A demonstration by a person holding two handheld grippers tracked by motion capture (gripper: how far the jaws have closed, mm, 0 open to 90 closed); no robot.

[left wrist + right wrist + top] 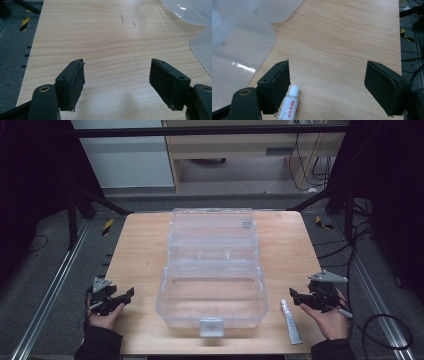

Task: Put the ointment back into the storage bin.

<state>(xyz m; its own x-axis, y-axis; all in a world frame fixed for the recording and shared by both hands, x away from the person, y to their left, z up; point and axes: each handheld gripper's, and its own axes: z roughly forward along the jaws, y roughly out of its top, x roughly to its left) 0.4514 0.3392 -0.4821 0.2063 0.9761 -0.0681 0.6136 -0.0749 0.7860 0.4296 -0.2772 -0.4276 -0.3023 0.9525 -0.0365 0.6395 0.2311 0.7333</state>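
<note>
Here's a light wooden table [145, 245] with a large clear plastic storage box [212, 275] sitting in its middle, lid thrown back toward the far edge and the open tub toward the near edge. A grey latch [211, 326] sits on the tub's near wall, right by the table's front edge. The tub looks empty through its clear walls.

Over by the near left corner, the left gripper [122, 299], a black two-jaw tool, is held in the person's left hand [104, 317] just above the wood, jaws pointing toward the box. In the left gripper view its jaws stand wide apart with bare table between them, and the box's clear curved edge [197, 30] shows at the upper right.

Near the right front corner, the right gripper [296, 297] rides in the right hand [331, 320], jaws aimed toward the box. Jaws spread wide here too, nothing between the pads. A small white squeeze tube with red print [291, 321] lies flat on the table close to the front edge, between the box and the right hand. In the right gripper view the tube's white cap [294, 90] sits just beside the left-hand jaw, outside the gap's middle; whether it touches the pad is hard to tell.
</note>
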